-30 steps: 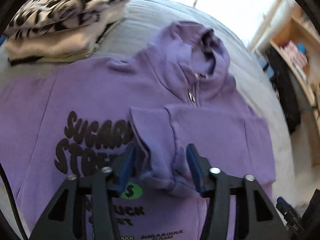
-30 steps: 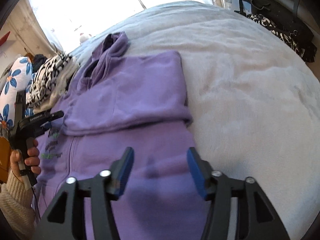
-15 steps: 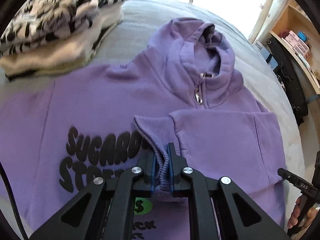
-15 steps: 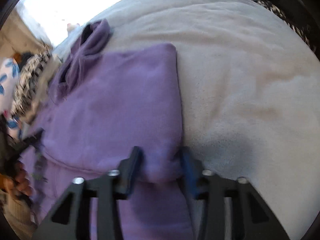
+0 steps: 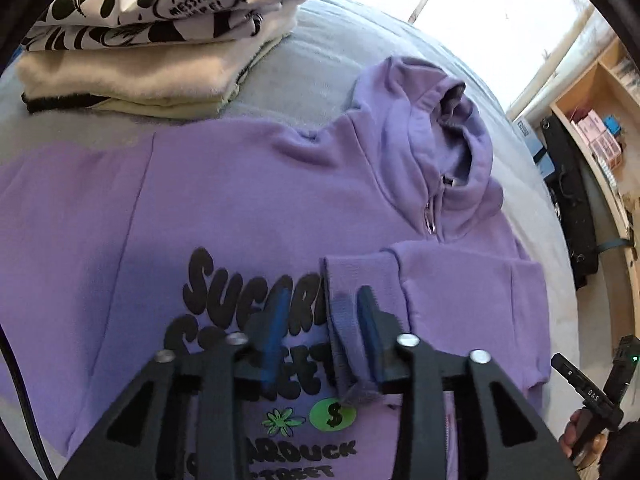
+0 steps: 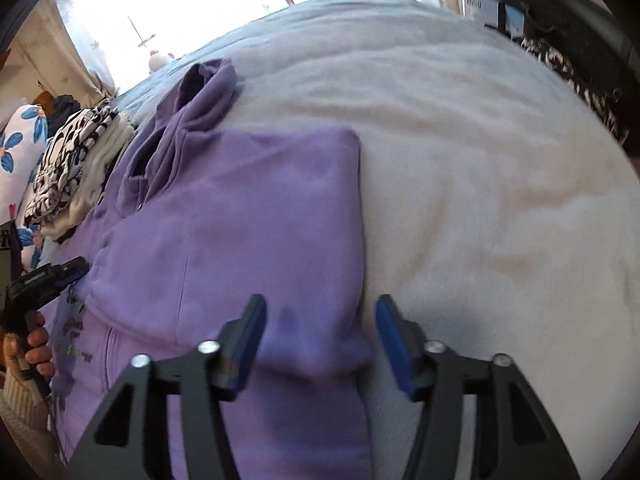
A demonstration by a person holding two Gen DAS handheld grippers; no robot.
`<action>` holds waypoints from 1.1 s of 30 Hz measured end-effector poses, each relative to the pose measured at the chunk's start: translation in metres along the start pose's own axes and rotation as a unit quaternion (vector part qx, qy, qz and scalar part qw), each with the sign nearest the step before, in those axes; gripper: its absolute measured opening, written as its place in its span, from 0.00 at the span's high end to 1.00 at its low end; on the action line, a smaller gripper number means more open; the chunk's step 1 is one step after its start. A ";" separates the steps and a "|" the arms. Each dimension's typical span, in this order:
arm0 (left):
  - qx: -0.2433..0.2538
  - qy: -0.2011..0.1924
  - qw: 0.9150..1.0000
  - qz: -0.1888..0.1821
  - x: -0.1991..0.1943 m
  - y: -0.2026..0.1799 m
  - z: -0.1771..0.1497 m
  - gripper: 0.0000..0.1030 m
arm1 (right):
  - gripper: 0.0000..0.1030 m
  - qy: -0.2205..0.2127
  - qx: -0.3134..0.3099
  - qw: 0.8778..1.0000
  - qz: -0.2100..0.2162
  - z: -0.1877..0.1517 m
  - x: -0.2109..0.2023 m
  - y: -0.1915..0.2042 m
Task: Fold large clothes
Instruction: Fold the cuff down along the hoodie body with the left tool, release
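Note:
A purple hoodie (image 5: 248, 208) with black lettering lies face up on the grey bed (image 6: 480, 160). One sleeve (image 5: 460, 300) is folded across the chest. Its ribbed cuff (image 5: 344, 320) lies between the fingers of my left gripper (image 5: 324, 300), against the right finger; the jaws are opening and no longer pinch it. My right gripper (image 6: 320, 308) hovers over the folded sleeve's outer bend (image 6: 320, 344), jaws opening, fabric between them but not pressed. Each view shows the other gripper at its edge, held by a hand (image 6: 36, 344).
A stack of folded clothes (image 5: 152, 40) with a black-and-white print on top sits beyond the hoodie's left shoulder. A flowered pillow (image 6: 20, 140) lies behind it. Wooden shelves (image 5: 592, 132) and a dark bag (image 5: 568, 200) stand off the bed's right side.
The left gripper, shut on the cuff half a second ago, has opened and the cuff lies loose. The right gripper's jaws, narrowed around the sleeve's bend, have spread apart again.

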State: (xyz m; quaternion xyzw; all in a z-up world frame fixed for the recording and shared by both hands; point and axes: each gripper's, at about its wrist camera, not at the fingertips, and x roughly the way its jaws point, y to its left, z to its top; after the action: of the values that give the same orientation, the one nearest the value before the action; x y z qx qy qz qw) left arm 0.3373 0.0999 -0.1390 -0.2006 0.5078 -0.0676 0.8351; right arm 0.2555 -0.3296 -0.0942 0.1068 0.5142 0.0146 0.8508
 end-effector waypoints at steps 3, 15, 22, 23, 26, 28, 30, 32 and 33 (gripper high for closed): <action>0.008 0.006 1.000 -0.008 0.004 -0.007 0.006 0.63 | 0.43 0.000 0.017 1.000 0.016 0.022 0.008 -0.003; 0.085 0.014 0.996 0.036 0.029 -0.052 0.008 0.95 | 0.48 0.043 0.045 0.998 -0.006 0.087 0.080 -0.015; 0.126 -0.021 0.987 0.097 0.031 -0.061 0.008 0.97 | 0.83 0.005 0.014 1.000 -0.006 0.083 0.082 -0.006; 0.117 -0.012 0.987 0.109 0.037 -0.054 0.009 0.97 | 0.80 0.013 0.015 1.000 -0.017 0.081 0.087 -0.006; 0.099 -0.010 0.989 0.107 0.034 -0.044 0.010 0.94 | 0.73 0.007 0.002 0.999 -0.050 0.079 0.073 0.004; 0.099 -0.017 0.988 0.118 0.022 -0.043 0.011 0.94 | 0.72 -0.013 -0.020 0.997 -0.076 0.076 0.054 0.015; 0.111 -0.029 0.986 0.121 0.007 -0.046 0.009 0.92 | 0.72 -0.040 -0.047 0.994 -0.088 0.068 0.035 0.025; 0.131 -0.044 0.984 0.109 -0.010 -0.056 0.003 0.89 | 0.72 -0.056 -0.068 0.993 -0.084 0.058 0.020 0.040; 0.140 -0.044 0.984 0.101 -0.015 -0.061 0.000 0.87 | 0.72 -0.054 -0.073 0.993 -0.076 0.054 0.017 0.046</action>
State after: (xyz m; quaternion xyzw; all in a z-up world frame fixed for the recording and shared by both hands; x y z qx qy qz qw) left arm 0.3355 0.0485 -0.1023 -0.0326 0.4734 -0.0443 0.8791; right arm 0.3148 -0.2910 -0.0756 0.0053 0.4721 -0.0186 0.8813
